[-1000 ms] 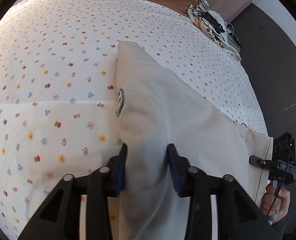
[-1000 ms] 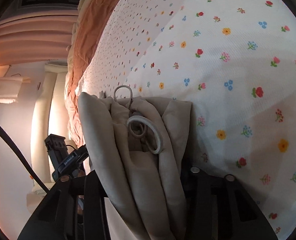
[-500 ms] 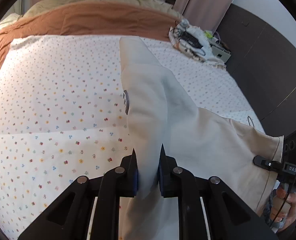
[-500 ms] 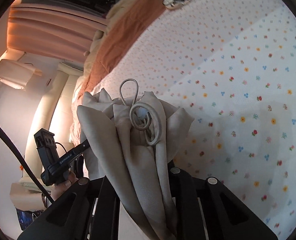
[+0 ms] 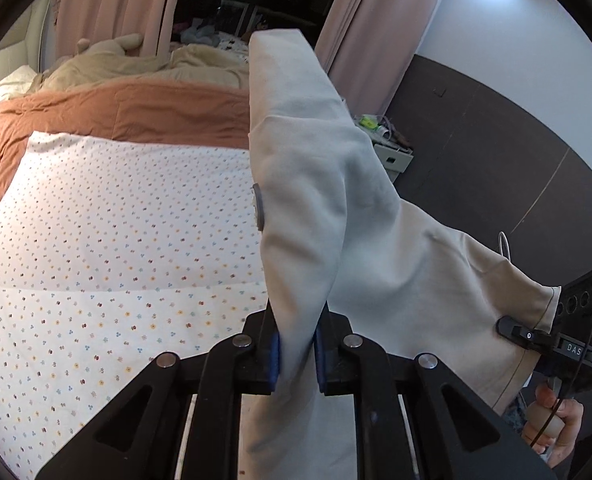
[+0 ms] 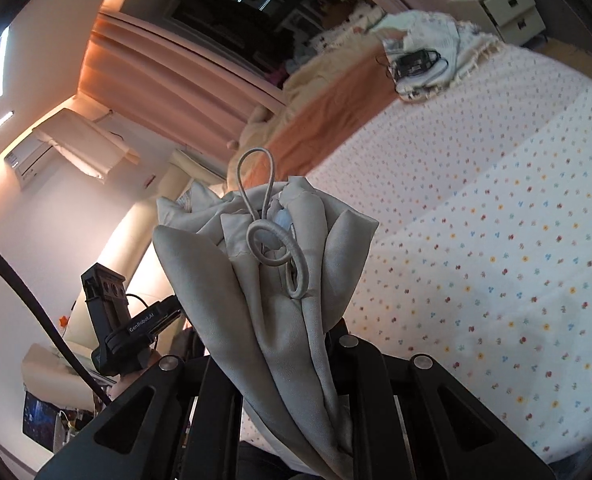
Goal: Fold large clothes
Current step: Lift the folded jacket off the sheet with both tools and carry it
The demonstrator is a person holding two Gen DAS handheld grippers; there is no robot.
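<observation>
A large beige garment hangs in the air above the bed. My left gripper is shut on a fold of it, blue pads pressed to the cloth. The cloth stretches right to the other gripper's fingertip. In the right wrist view my right gripper is shut on a bunched edge of the same garment, with a grey drawstring loop on top. The right fingers are mostly hidden by cloth.
The bed has a white floral sheet and an orange-brown blanket at its far end. A pile of cloth and cables lies at the bed's far corner, beside a white nightstand. Pink curtains hang behind.
Both grippers rose, lifting the garment off the bed. The left jaws closed from wide apart to tight on the fold. The views now tilt up toward the room.
</observation>
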